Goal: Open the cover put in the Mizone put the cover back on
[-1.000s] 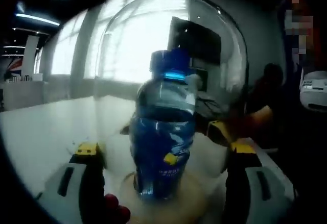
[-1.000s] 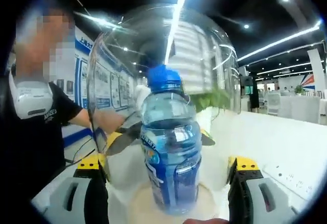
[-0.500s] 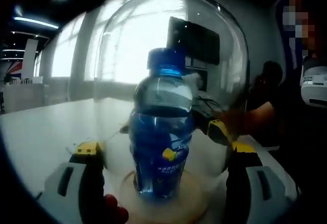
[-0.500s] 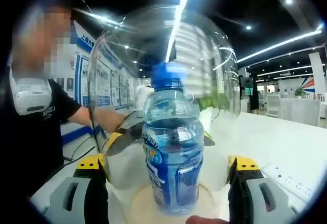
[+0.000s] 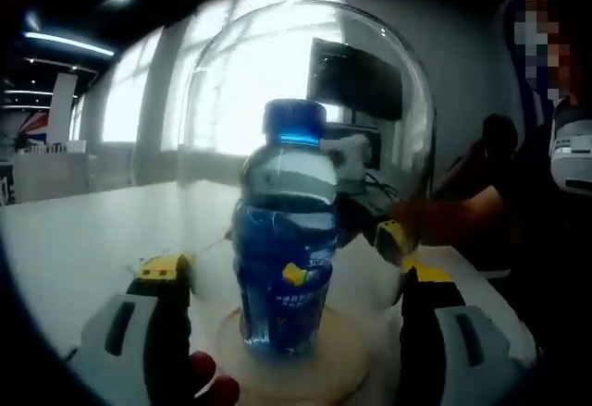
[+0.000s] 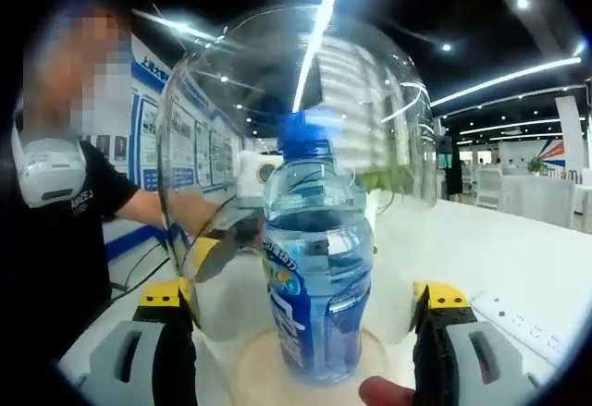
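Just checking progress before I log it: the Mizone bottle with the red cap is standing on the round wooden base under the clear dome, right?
Not quite: the cap is blue, not red, as the right gripper view shows. The rest holds: the Mizone bottle stands on the round wooden base under the clear dome.

Both views close, low, facing each other across shared domed bottle on table.

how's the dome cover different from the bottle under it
The dome cover is clear, colourless and empty-walled; the Mizone bottle is blue-tinted with a blue cap and a label. The cover is wider and taller, enclosing the bottle. Both stand upright over the round base and are see-through.
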A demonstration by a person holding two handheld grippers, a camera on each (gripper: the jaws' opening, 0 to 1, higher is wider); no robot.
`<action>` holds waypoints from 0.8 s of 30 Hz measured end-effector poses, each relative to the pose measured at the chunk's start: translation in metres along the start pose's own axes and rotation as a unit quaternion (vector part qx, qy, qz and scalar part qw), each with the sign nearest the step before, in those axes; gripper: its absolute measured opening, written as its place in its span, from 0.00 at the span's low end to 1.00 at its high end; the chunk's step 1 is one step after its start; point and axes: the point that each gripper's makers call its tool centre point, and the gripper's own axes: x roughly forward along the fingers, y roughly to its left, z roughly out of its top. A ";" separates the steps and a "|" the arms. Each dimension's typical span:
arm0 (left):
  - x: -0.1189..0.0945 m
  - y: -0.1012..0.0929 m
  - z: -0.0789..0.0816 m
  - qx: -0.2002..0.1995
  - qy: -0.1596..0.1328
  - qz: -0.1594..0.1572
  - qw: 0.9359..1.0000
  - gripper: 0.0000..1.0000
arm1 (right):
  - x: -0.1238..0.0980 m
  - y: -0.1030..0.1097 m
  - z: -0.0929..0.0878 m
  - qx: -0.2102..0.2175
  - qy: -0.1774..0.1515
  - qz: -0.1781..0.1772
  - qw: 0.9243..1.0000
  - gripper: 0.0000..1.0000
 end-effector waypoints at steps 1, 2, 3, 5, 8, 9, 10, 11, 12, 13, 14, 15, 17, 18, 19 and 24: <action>-0.002 0.000 0.000 0.000 -0.001 0.004 1.000 0.81 | -0.001 0.000 0.000 0.000 0.003 -0.004 1.000 0.90; -0.003 0.000 0.000 0.000 -0.001 0.007 1.000 0.80 | -0.003 0.001 0.000 -0.002 0.006 -0.008 1.000 0.90; -0.006 0.000 0.000 0.001 -0.001 0.010 1.000 0.79 | -0.009 0.001 0.006 -0.008 -0.007 -0.017 1.000 0.90; -0.010 0.000 0.001 0.002 -0.003 0.023 1.000 0.77 | -0.019 -0.004 0.016 0.006 -0.026 -0.044 0.999 0.90; -0.014 -0.002 0.002 0.005 -0.007 0.044 0.999 0.74 | -0.029 0.003 0.023 -0.009 -0.035 -0.068 0.997 0.90; -0.016 -0.002 0.002 0.005 -0.010 0.052 0.999 0.73 | -0.030 0.006 0.023 -0.011 -0.035 -0.071 0.997 0.90; -0.018 -0.003 0.002 0.005 -0.013 0.060 0.998 0.72 | -0.031 0.010 0.024 -0.012 -0.036 -0.077 0.996 0.90; -0.021 -0.003 0.004 0.001 -0.018 0.068 0.998 0.71 | -0.032 0.012 0.024 -0.010 -0.035 -0.084 0.996 0.90; -0.023 -0.003 0.005 -0.003 -0.020 0.073 0.997 0.70 | -0.033 0.014 0.024 -0.008 -0.035 -0.091 0.995 0.90; -0.025 -0.003 0.007 -0.007 -0.025 0.078 0.997 0.69 | -0.034 0.015 0.026 -0.003 -0.040 -0.100 0.994 0.90; -0.028 -0.004 0.008 -0.009 -0.027 0.084 0.996 0.67 | -0.034 0.017 0.026 0.002 -0.042 -0.108 0.993 0.90; -0.031 -0.004 0.009 -0.011 -0.030 0.092 0.995 0.65 | -0.034 0.020 0.027 0.006 -0.048 -0.112 0.993 0.90; -0.035 -0.010 0.010 -0.009 -0.029 0.106 0.994 0.62 | -0.036 0.021 0.029 0.013 -0.057 -0.132 0.990 0.90; -0.037 -0.012 0.011 -0.007 -0.030 0.114 0.993 0.60 | -0.037 0.020 0.029 0.018 -0.059 -0.142 0.988 0.90; -0.039 -0.013 0.011 -0.010 -0.029 0.122 0.992 0.58 | -0.038 0.019 0.028 0.024 -0.059 -0.152 0.986 0.90; -0.043 -0.021 0.007 -0.023 -0.019 0.158 0.987 0.53 | -0.044 0.019 0.025 0.024 -0.067 -0.194 0.978 0.65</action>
